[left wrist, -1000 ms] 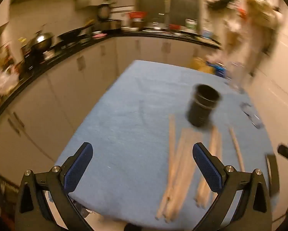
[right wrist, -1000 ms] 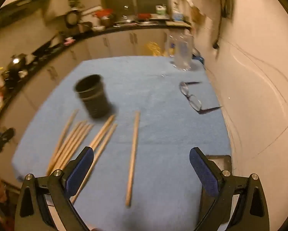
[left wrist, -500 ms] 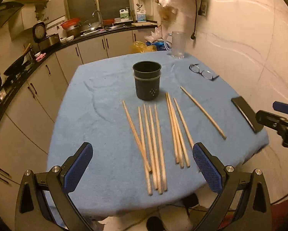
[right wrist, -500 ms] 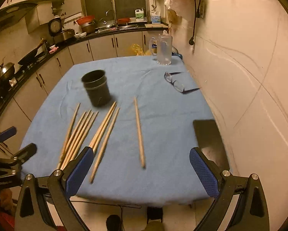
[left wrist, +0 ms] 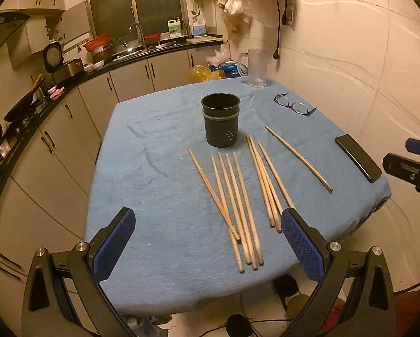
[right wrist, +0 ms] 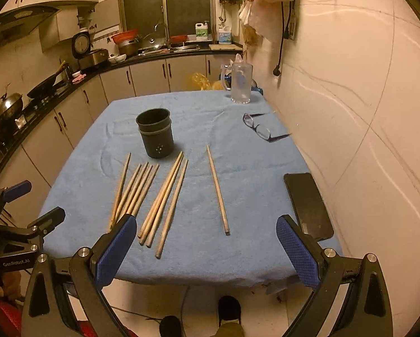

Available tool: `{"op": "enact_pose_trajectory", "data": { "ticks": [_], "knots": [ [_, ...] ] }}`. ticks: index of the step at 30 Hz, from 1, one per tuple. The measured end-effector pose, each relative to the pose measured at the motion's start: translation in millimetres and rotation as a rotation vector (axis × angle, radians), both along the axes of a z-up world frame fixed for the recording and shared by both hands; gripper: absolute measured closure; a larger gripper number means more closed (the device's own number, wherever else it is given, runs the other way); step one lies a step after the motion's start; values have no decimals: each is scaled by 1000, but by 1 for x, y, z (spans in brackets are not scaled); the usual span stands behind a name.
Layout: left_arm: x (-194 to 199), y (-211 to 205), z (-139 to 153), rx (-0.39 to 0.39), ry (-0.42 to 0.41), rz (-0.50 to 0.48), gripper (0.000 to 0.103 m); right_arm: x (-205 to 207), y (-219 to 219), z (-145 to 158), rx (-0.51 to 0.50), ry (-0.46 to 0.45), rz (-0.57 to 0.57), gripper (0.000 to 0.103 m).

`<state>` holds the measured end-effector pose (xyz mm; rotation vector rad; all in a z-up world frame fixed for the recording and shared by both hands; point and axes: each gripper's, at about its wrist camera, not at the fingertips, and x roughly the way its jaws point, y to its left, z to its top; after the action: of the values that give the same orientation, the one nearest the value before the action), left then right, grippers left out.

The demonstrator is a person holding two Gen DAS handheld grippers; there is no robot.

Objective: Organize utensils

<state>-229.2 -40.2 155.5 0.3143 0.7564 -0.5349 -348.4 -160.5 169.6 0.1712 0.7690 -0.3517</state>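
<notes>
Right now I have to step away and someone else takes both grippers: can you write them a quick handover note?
Left gripper: open, empty, at the near table edge.
Right gripper: open, empty, also at the near edge.
Black holder: upright mid-table on the blue cloth; nothing shows above its rim.
Chopsticks: a group of five, a group of three, and a single chopstick toward the phone, all lying flat.
Done: nothing placed yet.
Left: pick up every chopstick and stand it in the holder.

Table under blue cloth (left wrist: 159,185), black cup (left wrist: 221,123), loose wooden chopsticks (left wrist: 238,196), glasses (left wrist: 292,105), phone (left wrist: 358,157), clear mug (left wrist: 256,67)
</notes>
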Motion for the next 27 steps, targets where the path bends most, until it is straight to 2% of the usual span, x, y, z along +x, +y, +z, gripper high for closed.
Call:
{"op": "enact_pose_trajectory", "data": {
  "ticks": [27],
  "knots": [
    [19,21,-14,26,60,-17,0,18,30,2,18,38,7,2]
  ]
}}
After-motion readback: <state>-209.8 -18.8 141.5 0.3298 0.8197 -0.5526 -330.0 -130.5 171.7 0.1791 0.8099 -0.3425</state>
